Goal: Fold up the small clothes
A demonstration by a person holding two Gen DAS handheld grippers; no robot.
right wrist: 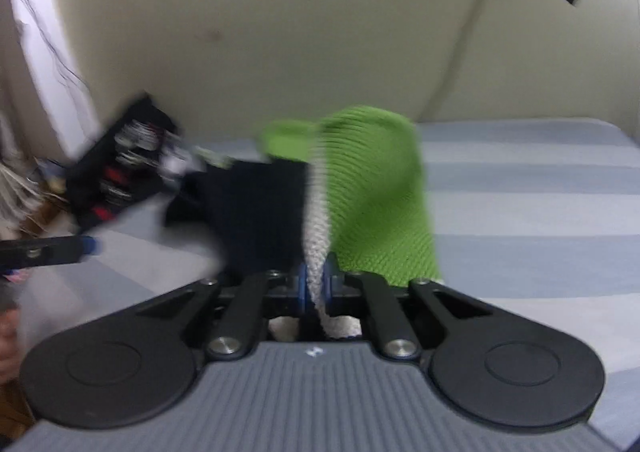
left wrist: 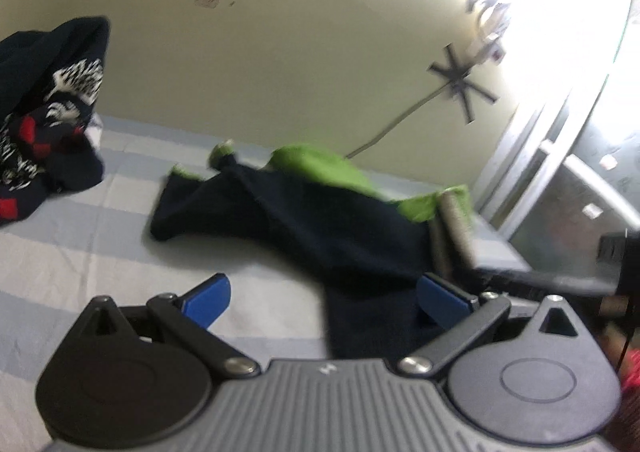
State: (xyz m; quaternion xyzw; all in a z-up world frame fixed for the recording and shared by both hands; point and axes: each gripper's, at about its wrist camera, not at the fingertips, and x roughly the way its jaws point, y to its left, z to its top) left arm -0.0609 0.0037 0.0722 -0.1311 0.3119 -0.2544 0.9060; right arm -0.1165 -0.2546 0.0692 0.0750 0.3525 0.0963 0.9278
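A small navy and green knit garment [left wrist: 304, 220] lies spread on the striped bed sheet [left wrist: 80, 236]. My right gripper [right wrist: 316, 280] is shut on its pale ribbed hem [right wrist: 316, 212]. From that grip the green panel [right wrist: 372, 204] rises in a fold, and the navy part [right wrist: 260, 212] trails away to the left. My left gripper [left wrist: 324, 292] is open with its blue pads [left wrist: 208, 300] wide apart. A navy flap lies below it, close to the right pad [left wrist: 440, 298], and neither pad presses on it. One left finger [right wrist: 52, 250] shows at the left edge of the right wrist view.
A heap of dark clothes [left wrist: 48, 100] with white and red print sits at the far left of the bed, also seen as the heap [right wrist: 120, 172]. A cream wall [left wrist: 280, 52] with a taped cable backs the bed. A bright window [left wrist: 580, 92] is at the right.
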